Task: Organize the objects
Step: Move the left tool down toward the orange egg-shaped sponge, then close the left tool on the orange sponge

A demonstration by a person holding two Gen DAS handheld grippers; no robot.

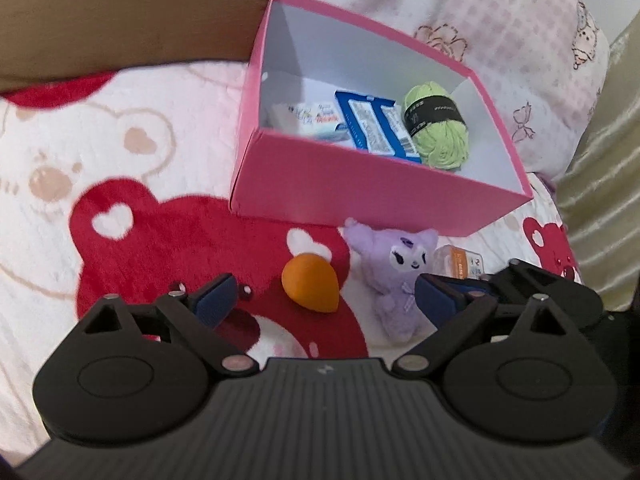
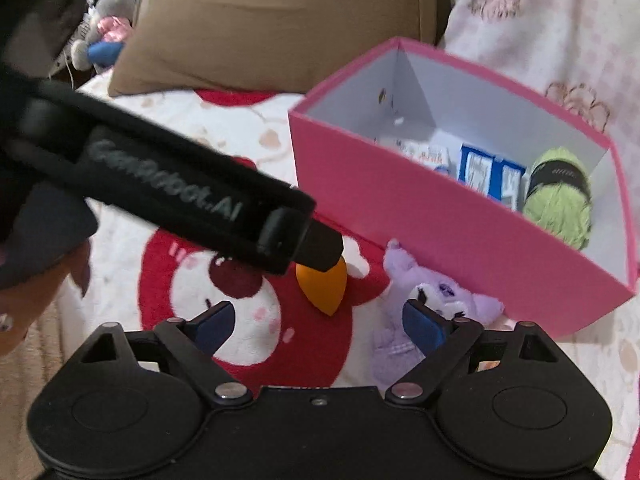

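Both my jaws stand wide and empty; orange sponge (image 1: 310, 286) lies on the bed just ahead between my left gripper (image 1: 322, 300) jaws, so centre over it before closing, clear of purple plush (image 1: 396, 280).

- A soft blanket (image 1: 120, 184) with red and white bears covers the bed.
- A pink box (image 1: 360, 196) sits on it.
- An orange egg-shaped sponge (image 1: 310, 282) lies just in front of the box.
- A purple plush toy (image 1: 400, 276) lies beside the sponge.
- A brown pillow (image 2: 280, 28) rests behind.
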